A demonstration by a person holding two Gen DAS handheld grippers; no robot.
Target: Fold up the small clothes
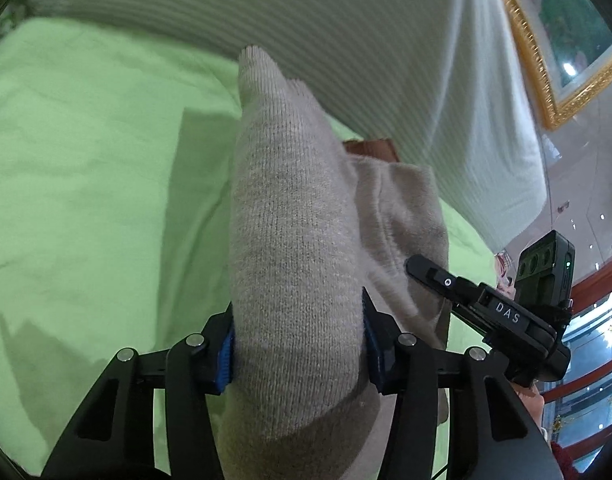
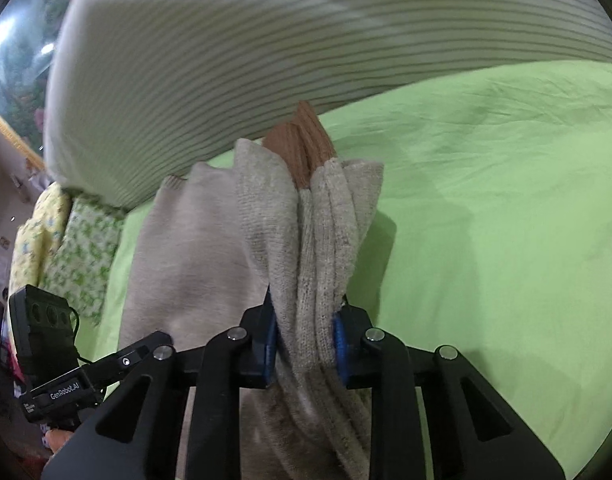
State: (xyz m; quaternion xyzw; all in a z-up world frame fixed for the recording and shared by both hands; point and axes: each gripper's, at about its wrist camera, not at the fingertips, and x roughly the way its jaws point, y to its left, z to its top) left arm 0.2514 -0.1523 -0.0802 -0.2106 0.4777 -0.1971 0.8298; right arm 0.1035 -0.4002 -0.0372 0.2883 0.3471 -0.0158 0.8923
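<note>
Left gripper: we see the left gripper (image 1: 297,344) closed on a thick grey knitted sock (image 1: 289,220), the blue pads (image 1: 225,364) pressing the cloth from both sides.
Right gripper: the right gripper (image 2: 306,344) is clamped on a bunch of several grey layers (image 2: 326,248), its jaws narrow around them.
Where the sock is: it hangs between our two tools above the green sheet (image 1: 85,160); a brown toe part (image 2: 306,140) shows past the bunched layers in the right view. We cannot tell if this is one sock or a pair.
Surroundings: a striped white pillow (image 1: 306,20) lies just behind the sock, and a patterned cloth (image 2: 77,240) lies at the edge of the bed.
Step in hand: we judge that the fold is being made now, with one end carried over the other.
How to do it well: we keep both grips firm, because thick knit can slip out when it is pulled. We bring the two ends together evenly, so the edges meet and no layer sticks out.
Lowering: we lay the sock flat on the sheet, apart from the pillow, before we open any tool.
Risk: if one tool opens early, we think the bunched layers fall apart.
</note>
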